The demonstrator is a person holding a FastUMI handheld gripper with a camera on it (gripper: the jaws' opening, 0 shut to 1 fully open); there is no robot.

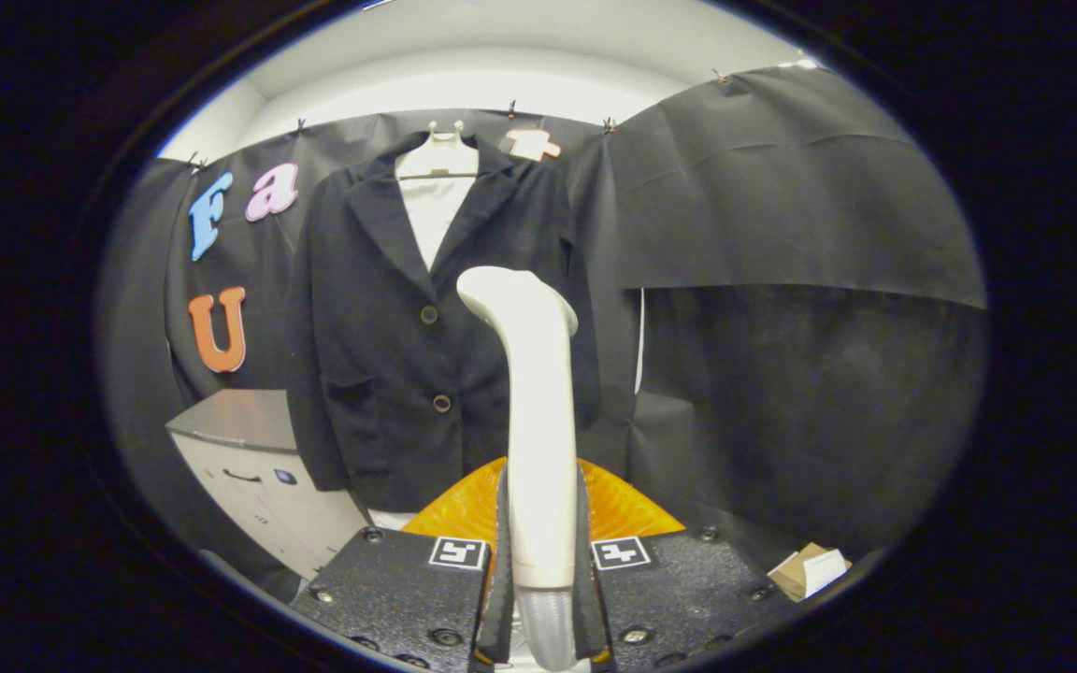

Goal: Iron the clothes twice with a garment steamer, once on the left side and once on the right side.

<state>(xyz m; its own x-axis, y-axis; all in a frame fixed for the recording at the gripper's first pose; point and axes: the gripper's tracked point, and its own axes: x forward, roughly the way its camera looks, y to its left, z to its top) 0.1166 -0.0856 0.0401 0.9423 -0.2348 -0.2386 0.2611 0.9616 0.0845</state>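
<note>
- Your gripper sits at the bottom centre of the frame, fingers drawn in narrow and clamped on the steamer, one on each side of its handle.
- The steamer stands upright between the fingers, its neck rising to mid-frame and its head bent over toward the left.
- Just behind the handle, low in the centre, an orange dome peeks out on both sides; I can't tell what it is.
- Beyond the fingers hangs the jacket, upper centre-left of the frame, on a pale hanger against the booth wall, front facing you, two buttons showing, something white at the open collar.
- The steamer head overlaps the jacket's front edge in this view, but whether it's touching the cloth or held off it, I can't say.
- Lower left there's a grey cabinet beside the jacket's hem; lower right, a small cardboard box near the wall.
- Progress, as I judge it: you've got the tool in hand and you're squared up to the garment, so the pick-up is done.
- No steam is visible and nothing on the cloth shows a pass made, so count both the left and right strokes as yet to do.
</note>
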